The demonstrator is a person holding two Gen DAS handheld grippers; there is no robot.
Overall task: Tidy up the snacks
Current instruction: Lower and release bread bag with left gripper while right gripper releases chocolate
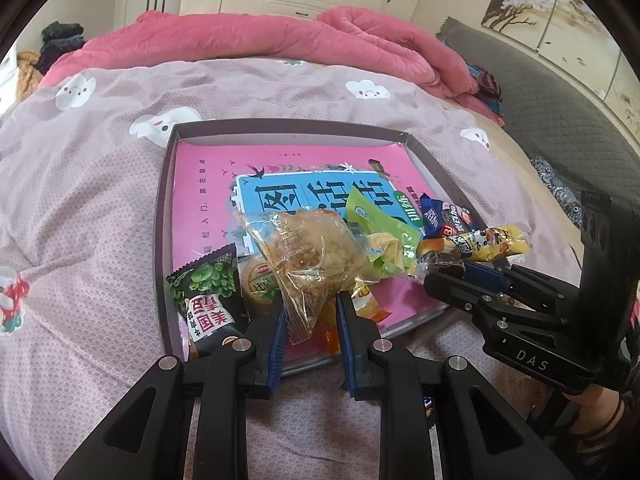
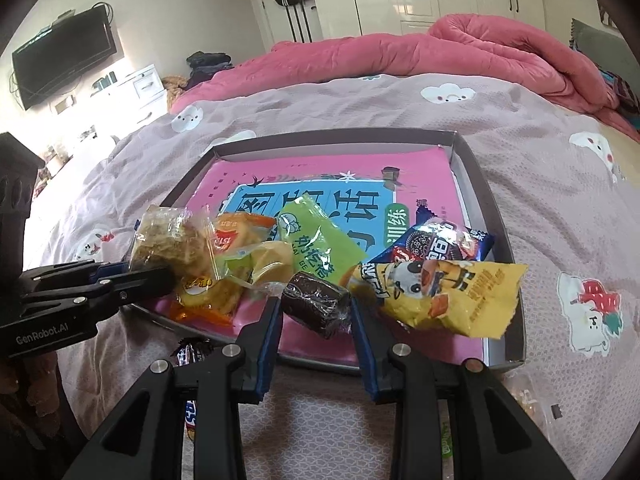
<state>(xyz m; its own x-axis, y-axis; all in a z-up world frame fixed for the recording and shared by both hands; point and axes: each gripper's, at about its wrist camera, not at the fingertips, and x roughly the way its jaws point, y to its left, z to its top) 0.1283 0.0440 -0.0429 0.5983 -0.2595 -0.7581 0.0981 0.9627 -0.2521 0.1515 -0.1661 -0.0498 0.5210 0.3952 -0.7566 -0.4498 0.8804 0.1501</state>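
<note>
A shallow grey box with a pink book cover on its floor lies on the bed and holds several snack packets. My left gripper is shut on the lower edge of a clear packet of brown crumbly snack, held over the box's near side. From the right wrist view, the same packet sticks out of the left gripper. My right gripper is shut on a dark brown wrapped roll above the box's near rim. In the left wrist view, the right gripper sits at the box's right corner.
In the box lie a green packet, a blue biscuit packet, a yellow packet, chip packets and a black pea packet. A candy bar lies on the patterned sheet. A pink quilt is bunched beyond.
</note>
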